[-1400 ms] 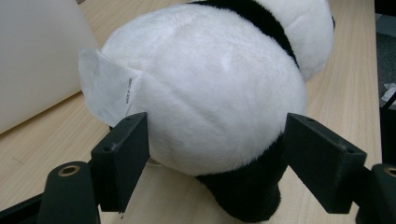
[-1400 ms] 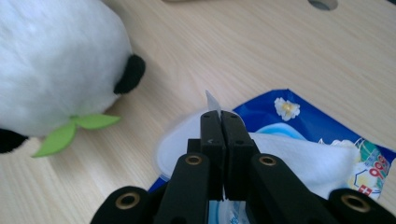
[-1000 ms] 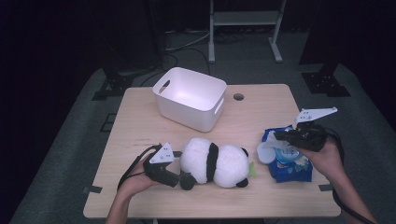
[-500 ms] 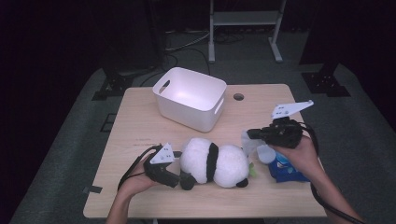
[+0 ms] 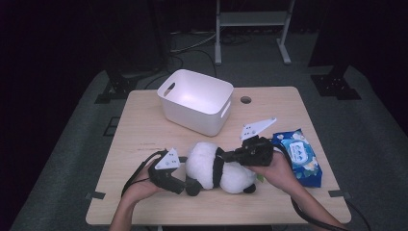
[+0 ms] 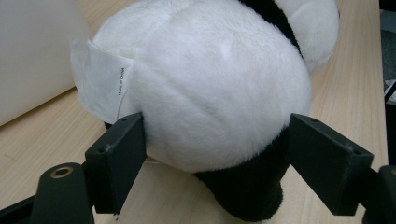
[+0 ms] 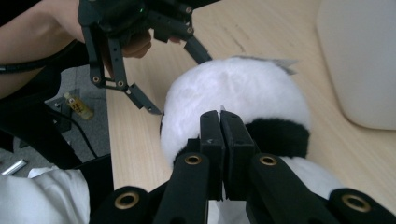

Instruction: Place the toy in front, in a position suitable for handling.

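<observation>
A plush panda (image 5: pixel 219 167) lies on its side near the front edge of a pale wooden worktop (image 5: pixel 288 108), flanked by a person's two hand-held grippers. The left gripper (image 5: pixel 179 185) sits at the toy's rump, its fingers (image 6: pixel 116 156) spread wide around the white rear, a sewn-in label (image 6: pixel 100 81) showing above one of them; whether the pads actually press the fur I cannot tell, and nothing looks lifted. The right gripper (image 5: pixel 230 156) hovers over the panda's black middle band from the other side, its fingers (image 7: pixel 212 140) pressed together with nothing between them.

The toy looks light, soft and squashy, unlikely to break or slip, but it should sag and fold wherever it is pinched. A hold on the bulky rump would likely need a wide span and a deep squeeze; a black leg (image 6: pixel 247 191) or the narrower waist seems the surer place to grip.

Behind the panda stands an open white bin (image 5: pixel 195 101), and a blue pack of wet wipes (image 5: pixel 300 156) lies just right of the right hand. The worktop is smooth and level, with a round cable hole (image 5: pixel 246 99) near its far edge. The room beyond is dim, with grey carpet (image 5: pixel 375 125) and a metal stand frame (image 5: pixel 250 29) at the back.
</observation>
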### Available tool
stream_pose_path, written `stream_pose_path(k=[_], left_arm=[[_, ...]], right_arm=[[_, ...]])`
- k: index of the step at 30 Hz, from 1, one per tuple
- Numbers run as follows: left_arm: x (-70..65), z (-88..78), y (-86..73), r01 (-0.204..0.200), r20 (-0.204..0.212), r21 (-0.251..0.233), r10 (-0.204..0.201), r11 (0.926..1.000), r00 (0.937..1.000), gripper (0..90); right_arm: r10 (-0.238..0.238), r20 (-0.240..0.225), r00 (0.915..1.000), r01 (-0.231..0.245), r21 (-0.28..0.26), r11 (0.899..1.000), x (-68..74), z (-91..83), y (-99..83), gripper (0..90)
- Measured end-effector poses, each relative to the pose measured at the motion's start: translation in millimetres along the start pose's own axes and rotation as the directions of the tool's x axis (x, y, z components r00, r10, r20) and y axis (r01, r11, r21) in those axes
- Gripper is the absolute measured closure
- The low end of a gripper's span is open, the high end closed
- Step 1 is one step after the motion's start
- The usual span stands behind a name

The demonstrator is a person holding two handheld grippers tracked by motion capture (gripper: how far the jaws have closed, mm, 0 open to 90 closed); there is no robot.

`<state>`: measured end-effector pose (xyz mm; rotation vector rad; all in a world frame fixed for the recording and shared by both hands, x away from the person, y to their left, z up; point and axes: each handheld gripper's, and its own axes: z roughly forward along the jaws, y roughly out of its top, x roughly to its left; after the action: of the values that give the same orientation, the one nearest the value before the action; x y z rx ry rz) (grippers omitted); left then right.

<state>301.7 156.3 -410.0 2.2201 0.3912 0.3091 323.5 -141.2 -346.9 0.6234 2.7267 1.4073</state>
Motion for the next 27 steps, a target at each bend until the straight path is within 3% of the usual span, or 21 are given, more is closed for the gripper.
stream_pose_path(k=[6,9,14,21,27], left_arm=[[-0.2,0.6,0.1,0.001,-0.001,0.0,-0.001,1.0,1.0,19.5],[-0.3,0.6,-0.2,0.0,-0.001,0.001,0.0,1.0,1.0,19.4],[0.5,-0.5,-0.6,-0.002,0.0,0.005,0.002,1.0,1.0,19.4],[1.3,-3.7,0.2,-0.001,-0.005,0.0,0.001,1.0,1.0,19.5],[3.8,-6.2,-0.8,0.001,-0.018,0.0,-0.001,1.0,0.9998,19.5]], right_arm=[[-0.002,-0.018,0.9998,0.003,0.031,1.0,1.6,10.5,-5.3,82.1],[0.001,-0.018,0.9998,0.0,0.054,0.999,2.2,14.3,-7.1,68.8],[-0.014,-0.022,0.9997,0.016,0.056,0.998,4.0,8.1,-6.8,59.1],[-0.031,0.039,0.9988,0.029,0.056,0.998,-0.1,-12.7,-12.9,54.6],[-0.028,0.096,0.995,0.02,0.08,0.997,-8.7,-28.1,-31.4,49.8]])
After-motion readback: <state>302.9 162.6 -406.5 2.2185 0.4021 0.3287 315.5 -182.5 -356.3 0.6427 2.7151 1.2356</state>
